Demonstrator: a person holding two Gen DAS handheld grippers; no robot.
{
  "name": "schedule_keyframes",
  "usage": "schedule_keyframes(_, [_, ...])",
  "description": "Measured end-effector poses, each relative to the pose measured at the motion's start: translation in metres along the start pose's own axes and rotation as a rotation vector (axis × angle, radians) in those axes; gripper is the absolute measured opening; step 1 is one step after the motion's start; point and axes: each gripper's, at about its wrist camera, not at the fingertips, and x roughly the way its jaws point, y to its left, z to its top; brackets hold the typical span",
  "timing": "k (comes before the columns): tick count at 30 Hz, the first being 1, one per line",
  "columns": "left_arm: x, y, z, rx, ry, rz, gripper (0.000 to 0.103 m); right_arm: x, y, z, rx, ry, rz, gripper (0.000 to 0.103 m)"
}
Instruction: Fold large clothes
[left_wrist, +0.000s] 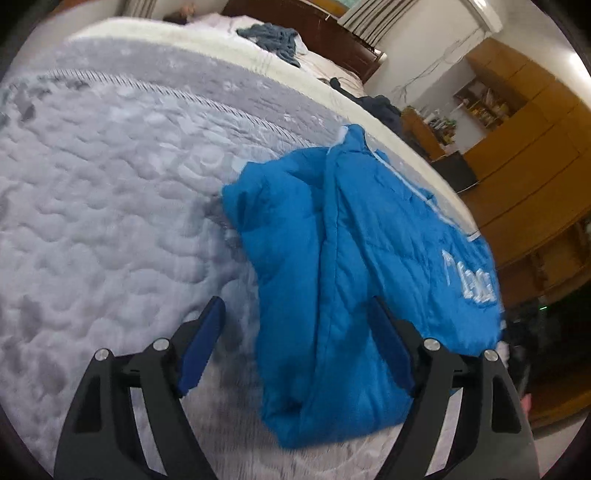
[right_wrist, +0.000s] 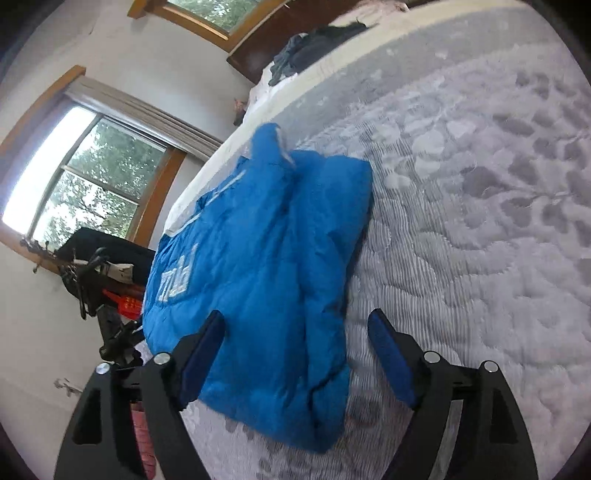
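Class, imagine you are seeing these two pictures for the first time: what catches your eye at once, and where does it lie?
The bright blue padded jacket stands out first, lying partly folded near the edge of the grey quilted bed cover, with white lettering on one side. Next come the two open claws in the foreground, the left claw and the right claw, each hanging over the jacket's near end without gripping it.

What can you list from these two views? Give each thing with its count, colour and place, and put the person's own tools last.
puffer jacket: one, bright blue with white lettering, folded near the bed's edge
quilted bedspread: one, grey-white, covering the bed
heap of clothes: one, dark blue-grey, far end of bed
windows: two, wood-framed, on the wall
wooden cabinets: yellow-brown, count unclear, beside the bed
left gripper: one, black with blue pads, open
right gripper: one, same colours, open
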Motion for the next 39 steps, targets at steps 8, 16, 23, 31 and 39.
schedule_keyframes(8, [0.037, -0.012, 0.023, -0.006, 0.034, -0.103, 0.083, 0.033, 0.006, 0.011, -0.037, 0.03, 0.064, 0.081])
schedule_keyframes(16, [0.04, -0.03, 0.017, -0.033, 0.004, -0.097, 0.04, 0.029, 0.022, 0.007, -0.062, 0.001, 0.055, 0.039])
schedule_keyframes(23, [0.002, -0.055, 0.008, -0.016, -0.041, -0.121, 0.02, -0.006, 0.059, -0.007, -0.127, -0.047, 0.066, 0.026])
schedule_keyframes(31, [-0.071, -0.095, -0.058, 0.087, -0.024, -0.188, 0.019, -0.075, 0.094, -0.075, -0.202, -0.047, 0.069, 0.025])
schedule_keyframes(39, [-0.116, -0.073, -0.161, 0.057, 0.018, -0.246, 0.021, -0.115, 0.095, -0.17, -0.204, -0.019, 0.076, 0.026])
